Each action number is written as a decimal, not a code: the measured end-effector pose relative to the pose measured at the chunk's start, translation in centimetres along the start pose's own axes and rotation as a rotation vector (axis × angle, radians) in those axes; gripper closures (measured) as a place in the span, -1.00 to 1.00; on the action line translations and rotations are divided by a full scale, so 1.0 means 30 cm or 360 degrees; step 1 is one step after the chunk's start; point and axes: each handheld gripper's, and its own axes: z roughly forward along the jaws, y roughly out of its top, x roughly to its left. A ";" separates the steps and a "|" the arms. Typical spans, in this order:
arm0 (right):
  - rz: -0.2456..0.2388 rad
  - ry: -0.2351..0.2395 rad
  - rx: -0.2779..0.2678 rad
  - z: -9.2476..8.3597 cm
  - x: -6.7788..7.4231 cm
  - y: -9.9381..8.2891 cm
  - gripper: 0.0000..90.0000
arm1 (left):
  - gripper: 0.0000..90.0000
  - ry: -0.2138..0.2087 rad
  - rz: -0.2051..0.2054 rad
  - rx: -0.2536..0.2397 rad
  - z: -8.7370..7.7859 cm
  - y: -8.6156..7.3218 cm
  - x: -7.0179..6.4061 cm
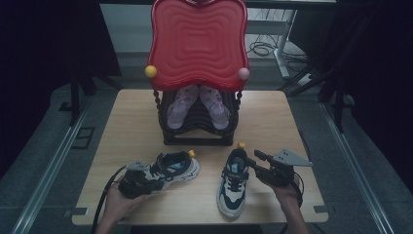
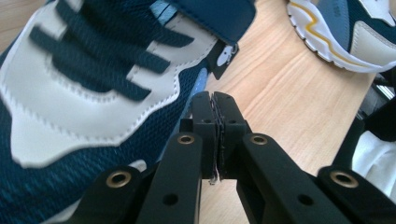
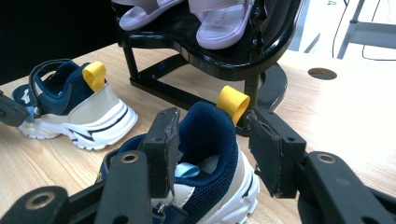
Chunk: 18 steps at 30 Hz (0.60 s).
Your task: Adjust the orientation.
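Note:
Two navy and cream sneakers lie on the wooden table [image 1: 141, 122]. The left sneaker [image 1: 173, 168] [image 2: 84, 93] [image 3: 74, 107] rests on its sole with the heel toward the rack. My left gripper [image 1: 155, 179] [image 2: 215, 100] is shut, with nothing seen between the jaws, and its tips sit close beside that shoe's laced side. The right sneaker [image 1: 234, 185] [image 3: 205, 140] points toward the front edge. My right gripper [image 1: 251, 160] [image 3: 214, 123] is open. Its jaws stand on either side of the heel collar with its yellow pull loop [image 3: 232, 103], and a gap shows at the right pad [image 3: 273, 154].
A black rack [image 1: 195, 136] [image 3: 205, 60] stands at the table's middle back and holds a pair of pale pink sandals [image 1: 197, 105]. A red wavy panel [image 1: 197, 41] rises over it, with a yellow ball [image 1: 151, 71] and a pink one [image 1: 243, 73] at its corners. A round hole [image 3: 322, 73] is cut in the tabletop.

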 end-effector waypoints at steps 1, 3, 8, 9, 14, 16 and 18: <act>0.0001 0.0000 0.0002 0.000 0.000 0.000 0.17 | 0.97 0.0009 -0.0010 -0.0002 -0.003 -0.002 0.006; 0.0002 -0.0001 0.0003 0.001 -0.001 -0.001 0.17 | 0.97 0.0030 -0.0025 -0.0003 -0.010 -0.005 0.018; 0.0006 -0.0002 0.0005 0.003 -0.003 -0.003 0.17 | 0.98 0.0064 -0.0064 -0.0028 -0.027 -0.014 0.046; 0.0007 -0.0002 0.0003 0.003 -0.002 -0.003 0.17 | 0.98 0.0068 -0.0070 -0.0033 -0.029 -0.015 0.050; 0.0005 -0.0002 0.0000 0.002 -0.001 -0.002 0.17 | 0.98 0.0100 -0.0102 -0.0062 -0.043 -0.021 0.072; 0.0005 -0.0002 0.0001 0.003 0.000 -0.002 0.17 | 0.99 0.0114 -0.0117 -0.0078 -0.047 -0.024 0.082; 0.0005 0.0001 0.0003 0.004 0.000 -0.002 0.17 | 0.99 0.0127 -0.0131 -0.0092 -0.050 -0.027 0.090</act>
